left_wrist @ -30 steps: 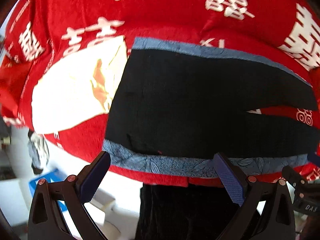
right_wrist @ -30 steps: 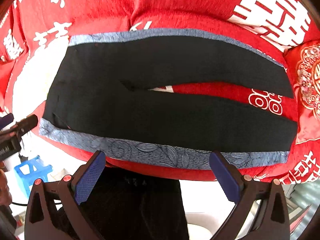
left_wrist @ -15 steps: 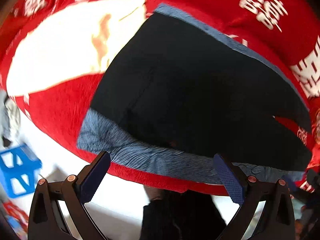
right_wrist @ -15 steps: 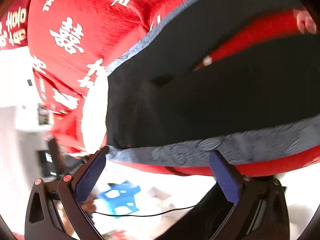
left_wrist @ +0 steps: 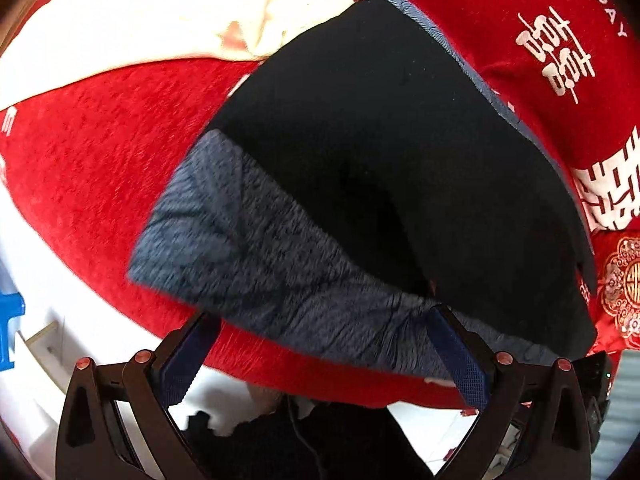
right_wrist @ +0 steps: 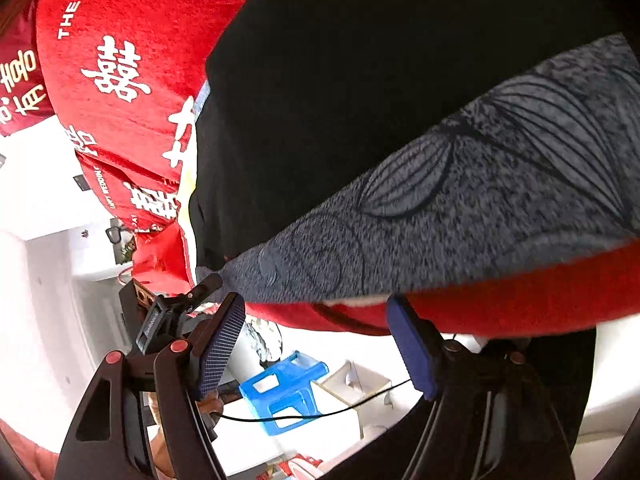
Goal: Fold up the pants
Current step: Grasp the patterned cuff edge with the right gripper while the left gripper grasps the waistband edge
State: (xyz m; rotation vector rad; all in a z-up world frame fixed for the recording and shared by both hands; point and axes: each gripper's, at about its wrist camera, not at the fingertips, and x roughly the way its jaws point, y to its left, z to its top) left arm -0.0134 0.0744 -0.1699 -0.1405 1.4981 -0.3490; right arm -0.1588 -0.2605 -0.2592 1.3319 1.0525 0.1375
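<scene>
Black pants [left_wrist: 384, 152] with a grey-blue leaf-patterned side stripe [left_wrist: 256, 248] lie flat on a red cloth [left_wrist: 100, 152] with white characters. My left gripper [left_wrist: 320, 344] is open, its fingers straddling the near stripe edge close to the waist corner. My right gripper [right_wrist: 316, 340] is open, just below the same stripe [right_wrist: 460, 208] along the near edge of the pants [right_wrist: 360, 60]; the cloth edge sits between its fingers. Neither holds the fabric.
A white patch with a gold figure [left_wrist: 180, 12] lies on the cloth beyond the waist. A blue plastic stool [right_wrist: 284, 388], a cable and white floor show below the cloth edge. The left gripper's body [right_wrist: 160, 320] shows beside my right one.
Both grippers have moved closer to the near striped edge of the pants; the left has swung toward the waist corner, and the right has tilted and dropped to the edge.
</scene>
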